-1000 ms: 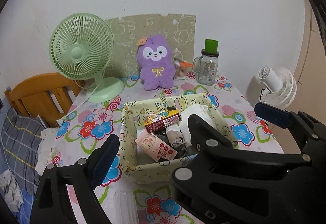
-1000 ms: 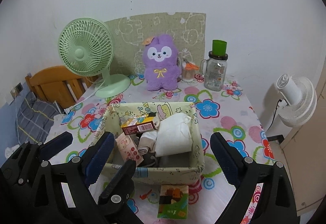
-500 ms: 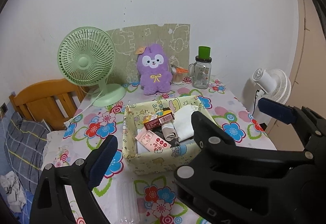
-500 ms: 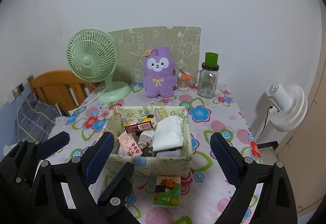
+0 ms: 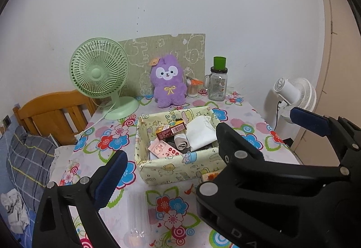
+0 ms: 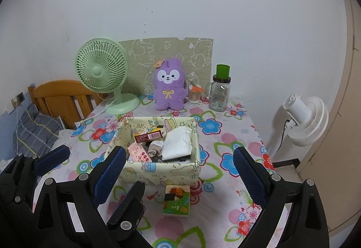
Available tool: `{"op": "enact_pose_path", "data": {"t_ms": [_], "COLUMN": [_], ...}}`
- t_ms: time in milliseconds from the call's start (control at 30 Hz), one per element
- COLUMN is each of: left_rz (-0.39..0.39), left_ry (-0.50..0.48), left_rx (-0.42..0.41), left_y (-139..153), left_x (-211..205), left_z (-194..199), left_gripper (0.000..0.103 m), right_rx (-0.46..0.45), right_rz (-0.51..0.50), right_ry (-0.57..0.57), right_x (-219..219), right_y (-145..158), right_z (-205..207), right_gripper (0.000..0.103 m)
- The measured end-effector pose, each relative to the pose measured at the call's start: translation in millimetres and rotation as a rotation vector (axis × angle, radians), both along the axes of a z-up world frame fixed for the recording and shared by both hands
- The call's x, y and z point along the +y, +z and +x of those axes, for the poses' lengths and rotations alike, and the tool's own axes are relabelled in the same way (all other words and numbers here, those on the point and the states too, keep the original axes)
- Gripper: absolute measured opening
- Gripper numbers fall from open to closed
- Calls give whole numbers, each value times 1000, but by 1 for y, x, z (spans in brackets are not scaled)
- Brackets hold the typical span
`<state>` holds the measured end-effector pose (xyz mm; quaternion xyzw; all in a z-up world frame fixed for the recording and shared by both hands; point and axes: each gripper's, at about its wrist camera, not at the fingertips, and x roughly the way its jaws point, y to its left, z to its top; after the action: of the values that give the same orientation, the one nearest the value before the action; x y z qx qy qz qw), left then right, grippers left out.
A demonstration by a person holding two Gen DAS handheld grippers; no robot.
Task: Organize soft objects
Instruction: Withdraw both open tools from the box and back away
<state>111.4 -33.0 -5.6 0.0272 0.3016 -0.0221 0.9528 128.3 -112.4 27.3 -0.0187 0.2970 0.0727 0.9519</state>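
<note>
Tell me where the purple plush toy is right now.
The purple plush toy stands upright at the back of the table by the wall, between the green fan and the glass jar, behind the fabric basket.

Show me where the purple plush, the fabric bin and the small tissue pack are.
purple plush (image 6: 168, 90), right wrist view, on its belly below the yellow bow.
fabric bin (image 6: 162, 171), right wrist view, on its near outer wall.
tissue pack (image 6: 176, 200), right wrist view, on its printed top face.

Left tongs (image 5: 209, 148) opening, empty; right tongs (image 6: 180, 171) spread wide, empty.
</note>
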Motion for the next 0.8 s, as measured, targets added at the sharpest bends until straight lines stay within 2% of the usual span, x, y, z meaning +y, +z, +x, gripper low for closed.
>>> {"op": "enact_pose_path", "data": {"t_ms": [800], "left_rz": [2], "left_ry": [33], "left_rx": [-22], "left_y": [-13], "left_x": [-1], "left_z": [-50], "left_gripper": [102], "right_rx": [-7], "right_rz": [-17], "right_ry": [6], "right_x": [0], "right_y": [-13], "right_z": [-46], "right_gripper": [98]}}
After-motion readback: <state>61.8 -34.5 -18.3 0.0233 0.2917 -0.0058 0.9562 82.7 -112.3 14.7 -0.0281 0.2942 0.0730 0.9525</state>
